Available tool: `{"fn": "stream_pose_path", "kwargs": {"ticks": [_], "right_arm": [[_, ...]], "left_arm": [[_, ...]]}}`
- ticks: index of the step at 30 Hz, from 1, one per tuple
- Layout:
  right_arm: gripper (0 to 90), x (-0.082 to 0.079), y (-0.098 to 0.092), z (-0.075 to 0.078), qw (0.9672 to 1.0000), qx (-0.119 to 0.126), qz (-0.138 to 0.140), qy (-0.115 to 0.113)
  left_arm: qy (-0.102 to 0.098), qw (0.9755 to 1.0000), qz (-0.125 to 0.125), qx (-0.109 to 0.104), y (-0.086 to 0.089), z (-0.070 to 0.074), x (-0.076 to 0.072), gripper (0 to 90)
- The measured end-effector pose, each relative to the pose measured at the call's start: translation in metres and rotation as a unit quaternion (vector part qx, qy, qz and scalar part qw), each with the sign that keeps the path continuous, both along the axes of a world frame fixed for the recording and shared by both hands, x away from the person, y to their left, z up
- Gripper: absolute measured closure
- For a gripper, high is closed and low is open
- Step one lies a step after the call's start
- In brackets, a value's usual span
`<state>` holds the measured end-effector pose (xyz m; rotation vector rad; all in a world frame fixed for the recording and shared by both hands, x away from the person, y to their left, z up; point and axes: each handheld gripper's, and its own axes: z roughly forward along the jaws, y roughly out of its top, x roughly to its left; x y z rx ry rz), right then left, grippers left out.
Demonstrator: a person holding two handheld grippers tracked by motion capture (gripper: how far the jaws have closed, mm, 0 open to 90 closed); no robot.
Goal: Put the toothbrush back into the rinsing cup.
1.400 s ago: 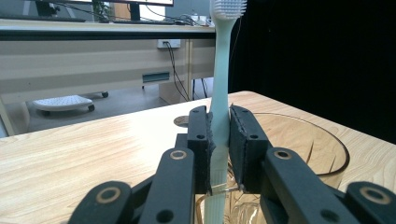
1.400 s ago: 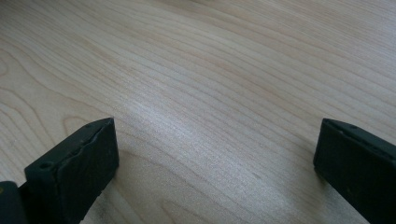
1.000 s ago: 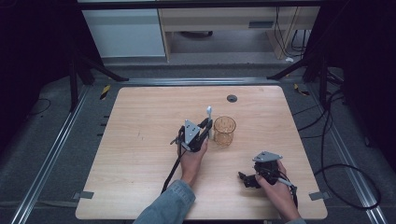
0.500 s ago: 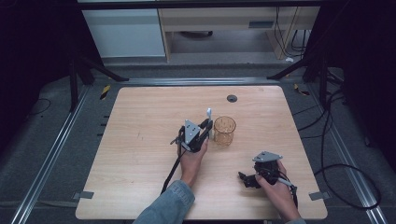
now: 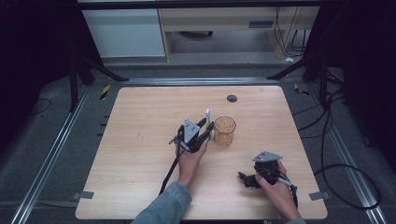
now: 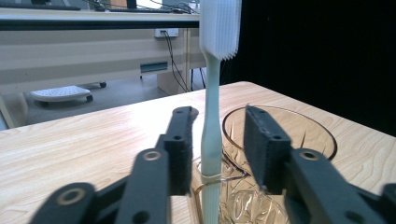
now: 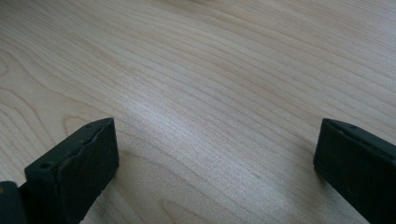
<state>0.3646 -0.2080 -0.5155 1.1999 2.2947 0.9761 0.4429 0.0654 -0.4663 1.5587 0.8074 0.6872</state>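
Observation:
A pale toothbrush (image 6: 212,93) stands upright, bristles on top, with its handle dipping into a clear amber glass cup (image 5: 224,130) at mid-table. The cup's rim (image 6: 299,130) lies just behind the jaws. My left gripper (image 5: 208,126) is beside the cup with the toothbrush (image 5: 208,114) between its jaws. Those jaws have just been opening. In the left gripper view (image 6: 217,126) the left pad sits close against the handle and the right pad stands clear of it. My right gripper (image 5: 245,179) rests near the front right, open wide over bare wood (image 7: 215,154).
A small black round grommet (image 5: 232,98) sits near the far edge of the wooden table (image 5: 140,140). Metal rails (image 5: 56,154) run along the table's sides. Desks and cables (image 5: 327,116) stand beyond on the floor.
The left gripper's jaws stand a little wider apart around the toothbrush than before. Both hands, the cup and the toothbrush keep their places.

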Motion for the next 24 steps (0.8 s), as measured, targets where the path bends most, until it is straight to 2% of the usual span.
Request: {"fn": "stream_pose_path", "kwargs": {"ticks": [5,12,14,18,24], "right_arm": [[0.4,0.0,0.0,0.0,1.0,0.0,0.0,0.0],[0.4,0.0,0.0,0.0,1.0,0.0,0.0,0.0],[0.4,0.0,0.0,0.0,1.0,0.0,0.0,0.0],[0.4,0.0,0.0,0.0,1.0,0.0,0.0,0.0],[0.4,0.0,0.0,0.0,1.0,0.0,0.0,0.0]], "left_arm": [[0.008,0.9999,-0.006,0.013,0.003,0.005,-0.004,51.1],[0.025,0.9985,-0.034,0.035,0.008,0.01,-0.007,35.9],[0.023,0.9978,-0.038,0.05,0.009,0.012,-0.009,32.6],[0.017,0.9972,-0.042,0.059,0.014,0.017,-0.013,28.4],[0.031,0.9944,-0.064,0.079,0.02,0.022,-0.017,27.4]]}}
